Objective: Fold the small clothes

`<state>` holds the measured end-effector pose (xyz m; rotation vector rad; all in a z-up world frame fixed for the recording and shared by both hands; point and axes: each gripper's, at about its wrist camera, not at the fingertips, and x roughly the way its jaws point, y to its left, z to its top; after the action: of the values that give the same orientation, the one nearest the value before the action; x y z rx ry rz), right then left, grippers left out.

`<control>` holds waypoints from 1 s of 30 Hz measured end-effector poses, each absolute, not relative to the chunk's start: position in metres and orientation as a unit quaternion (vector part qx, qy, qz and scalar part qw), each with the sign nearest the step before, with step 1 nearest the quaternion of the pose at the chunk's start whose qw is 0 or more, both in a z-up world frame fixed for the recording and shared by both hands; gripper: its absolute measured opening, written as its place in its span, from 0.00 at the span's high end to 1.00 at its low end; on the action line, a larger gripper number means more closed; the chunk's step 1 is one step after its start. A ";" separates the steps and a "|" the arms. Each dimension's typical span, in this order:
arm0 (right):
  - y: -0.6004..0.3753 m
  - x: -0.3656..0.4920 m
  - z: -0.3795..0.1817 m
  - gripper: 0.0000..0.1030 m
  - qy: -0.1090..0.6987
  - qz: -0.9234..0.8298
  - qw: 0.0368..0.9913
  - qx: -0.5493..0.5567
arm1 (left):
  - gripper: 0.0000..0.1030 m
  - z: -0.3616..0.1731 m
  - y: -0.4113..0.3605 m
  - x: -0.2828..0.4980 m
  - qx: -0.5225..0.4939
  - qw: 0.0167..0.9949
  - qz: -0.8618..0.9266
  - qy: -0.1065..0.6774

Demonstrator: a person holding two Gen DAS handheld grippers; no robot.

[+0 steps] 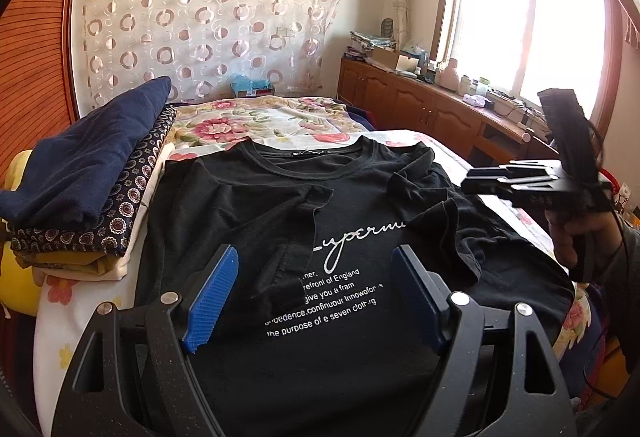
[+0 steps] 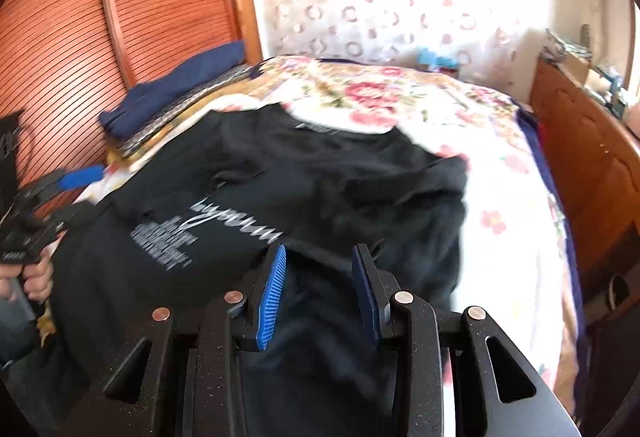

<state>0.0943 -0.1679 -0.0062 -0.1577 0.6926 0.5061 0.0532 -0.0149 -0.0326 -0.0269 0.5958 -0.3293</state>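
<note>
Both jaws open, empty. Left gripper (image 1: 314,297) over black tee (image 1: 352,337); pinch hem at 6 o'clock, right gripper (image 2: 320,297) matching, fold toward collar (image 1: 320,155).

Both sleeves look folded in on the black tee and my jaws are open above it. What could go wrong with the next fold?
1. The right sleeve lies bunched and wrinkled on the black t-shirt; folding over it may trap a lump.
2. The stack of folded clothes sits right against the shirt's left edge; the left gripper could snag it.
3. The right wrist view is motion-blurred, so aiming the right gripper is uncertain.
</note>
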 end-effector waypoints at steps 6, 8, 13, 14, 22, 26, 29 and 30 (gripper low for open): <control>-0.168 0.147 -0.031 0.65 0.380 0.216 0.897 -0.070 | 0.22 -0.033 -0.009 0.065 -0.005 0.942 -0.156 0.296; -0.164 0.157 -0.041 0.65 0.398 0.216 0.889 -0.067 | 0.22 -0.034 -0.006 0.071 -0.001 0.942 -0.154 0.300; -0.152 0.165 -0.043 0.95 0.403 0.260 0.874 -0.072 | 0.22 -0.034 0.006 0.089 0.004 0.942 -0.139 0.307; -0.149 0.170 -0.043 0.97 0.400 0.267 0.873 -0.075 | 0.22 -0.032 0.009 0.092 0.004 0.942 -0.137 0.306; -0.100 0.182 -0.016 0.97 0.364 0.353 0.860 -0.063 | 0.22 -0.012 0.035 0.105 0.007 0.950 -0.104 0.294; -0.080 0.197 -0.017 0.83 0.368 0.367 0.851 -0.072 | 0.22 -0.006 0.045 0.119 0.011 0.950 -0.090 0.298; -0.081 0.206 -0.016 0.64 0.366 0.375 0.849 -0.070 | 0.22 -0.006 0.047 0.133 0.015 0.949 -0.084 0.304; -0.085 0.207 -0.014 0.62 0.359 0.374 0.852 -0.074 | 0.22 -0.007 0.047 0.138 0.015 0.948 -0.084 0.308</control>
<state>0.2073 -0.0849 -0.0135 -0.1565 0.7548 0.7868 0.1377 0.0470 -0.0068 0.0305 0.6264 -0.1716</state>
